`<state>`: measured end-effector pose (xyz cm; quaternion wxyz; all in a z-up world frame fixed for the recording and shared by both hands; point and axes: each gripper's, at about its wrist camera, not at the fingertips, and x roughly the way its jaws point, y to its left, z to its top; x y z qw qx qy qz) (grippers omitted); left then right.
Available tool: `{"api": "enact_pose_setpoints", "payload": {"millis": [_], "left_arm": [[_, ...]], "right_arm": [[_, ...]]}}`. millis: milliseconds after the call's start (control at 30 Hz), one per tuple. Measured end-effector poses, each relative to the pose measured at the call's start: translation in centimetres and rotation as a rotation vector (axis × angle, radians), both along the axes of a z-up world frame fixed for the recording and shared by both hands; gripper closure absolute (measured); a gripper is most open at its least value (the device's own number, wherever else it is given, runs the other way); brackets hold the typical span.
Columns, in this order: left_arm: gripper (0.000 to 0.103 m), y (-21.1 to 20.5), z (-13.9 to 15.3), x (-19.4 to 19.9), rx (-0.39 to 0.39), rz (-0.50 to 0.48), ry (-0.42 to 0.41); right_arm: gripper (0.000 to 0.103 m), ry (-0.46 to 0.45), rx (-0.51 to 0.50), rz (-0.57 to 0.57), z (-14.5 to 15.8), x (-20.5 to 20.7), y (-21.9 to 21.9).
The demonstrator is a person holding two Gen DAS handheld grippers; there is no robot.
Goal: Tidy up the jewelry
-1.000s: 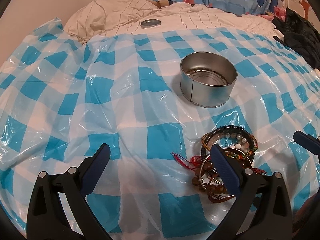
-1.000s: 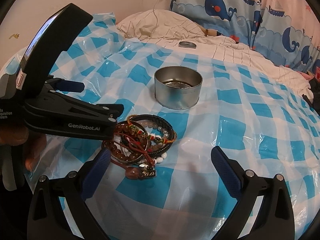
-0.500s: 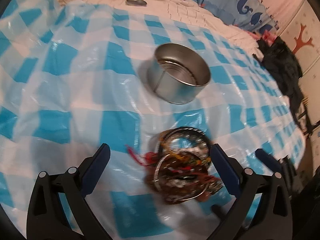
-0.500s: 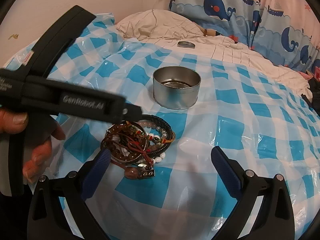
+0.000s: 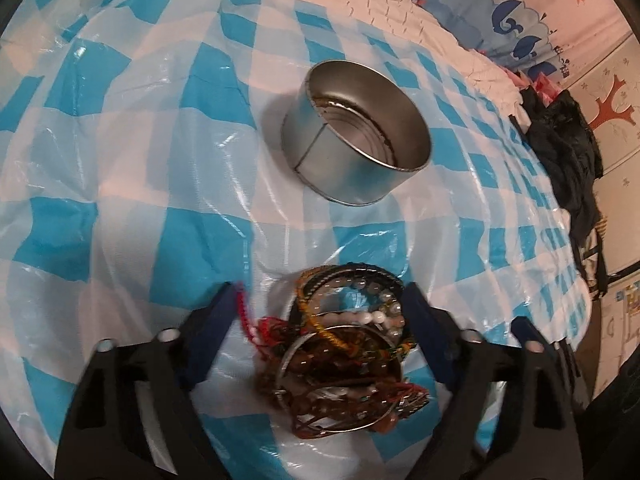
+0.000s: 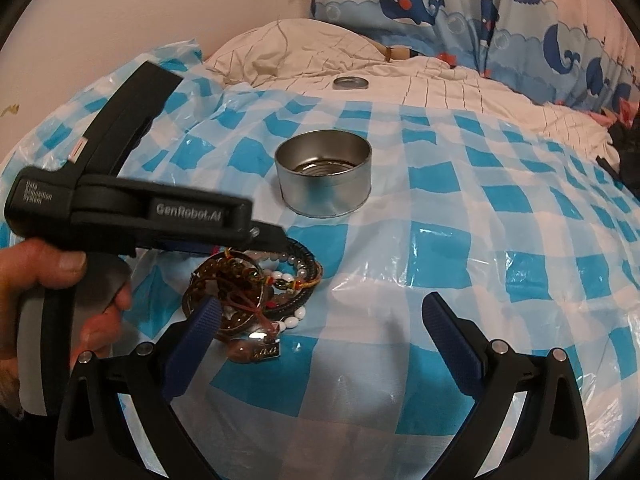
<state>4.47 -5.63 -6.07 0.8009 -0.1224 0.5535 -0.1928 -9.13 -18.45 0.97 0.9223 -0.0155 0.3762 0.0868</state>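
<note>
A tangle of bracelets lies on the blue-and-white checked plastic sheet spread over the bed. The heap holds brown bead strings, a metal bangle, a dark braided band, a strand of pale beads and a red cord trailing off to one side.

The left gripper is down over the heap, its two blue-padded fingers standing on either side of the bracelets. The jaws are spread with the pile between them, and I cannot make out whether either pad actually touches a bracelet. From the right wrist view the left gripper shows side-on, held in a hand, its tip over the far edge of the bracelets.

The right gripper hangs nearer the viewer, released wide, holding nothing. Its left finger overlaps the near edge of the pile in that view, though contact is unclear.

Beyond the bracelets, a little apart from them, stands an open round tin, upright. Its lid lies well apart on the white quilt past the sheet's far edge.
</note>
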Motion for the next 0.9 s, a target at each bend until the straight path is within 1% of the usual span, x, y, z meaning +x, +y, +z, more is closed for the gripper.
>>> {"api": "enact_pose_setpoints", "payload": {"millis": [33,67,133,167,300,333,367,500,700,733,800,833,867,900], "left_arm": [[0.044,0.2,0.1,0.0,0.008,-0.001,-0.004],[0.065,0.3,0.2,0.0,0.011,-0.004,-0.012],[0.085,0.9,0.3,0.2,0.003,-0.007,-0.011],[0.089,0.8,0.4,0.1,0.006,-0.018,-0.018],[0.093,0.8,1.3,-0.3,0.004,-0.05,-0.058],[0.099,1.0,1.5,-0.4,-0.006,-0.05,-0.067],[0.101,1.2,1.9,-0.4,-0.021,-0.047,-0.084],[0.101,2.1,3.6,-0.8,-0.072,-0.03,-0.147],[0.101,2.7,4.3,-0.9,-0.105,-0.023,-0.164],[0.101,2.9,4.6,-1.0,-0.133,-0.024,-0.177],[0.101,3.2,5.7,-1.4,-0.213,-0.036,-0.229],[0.101,3.5,6.5,-1.6,-0.253,-0.044,-0.266],[0.101,3.8,7.6,-2.1,-0.299,-0.051,-0.322],[0.101,4.0,8.3,-2.4,-0.312,-0.054,-0.356]], "right_arm": [[0.006,0.002,0.004,-0.004,0.0,0.0,-0.1],[0.006,0.003,0.008,-0.006,0.0,0.1,-0.2],[0.006,0.003,0.011,-0.009,0.0,0.1,-0.2],[0.006,0.003,0.011,-0.009,0.0,0.0,-0.3],[0.006,0.005,0.01,-0.008,0.0,0.0,-0.3],[0.006,0.005,0.009,-0.008,0.0,0.0,-0.3],[0.006,0.004,0.011,-0.008,0.0,0.0,-0.3],[0.006,0.006,0.012,-0.008,-0.1,0.0,-0.4],[0.006,0.012,0.003,-0.001,-0.4,0.1,-0.3],[0.006,0.012,0.004,-0.002,-0.4,0.0,-0.3],[0.006,0.013,0.006,-0.002,-0.4,0.1,-0.2],[0.006,0.012,0.006,-0.002,-0.4,0.1,-0.2],[0.006,0.013,0.008,-0.001,-0.4,0.1,-0.2],[0.006,0.012,0.01,0.001,-0.4,0.1,-0.1]]}}
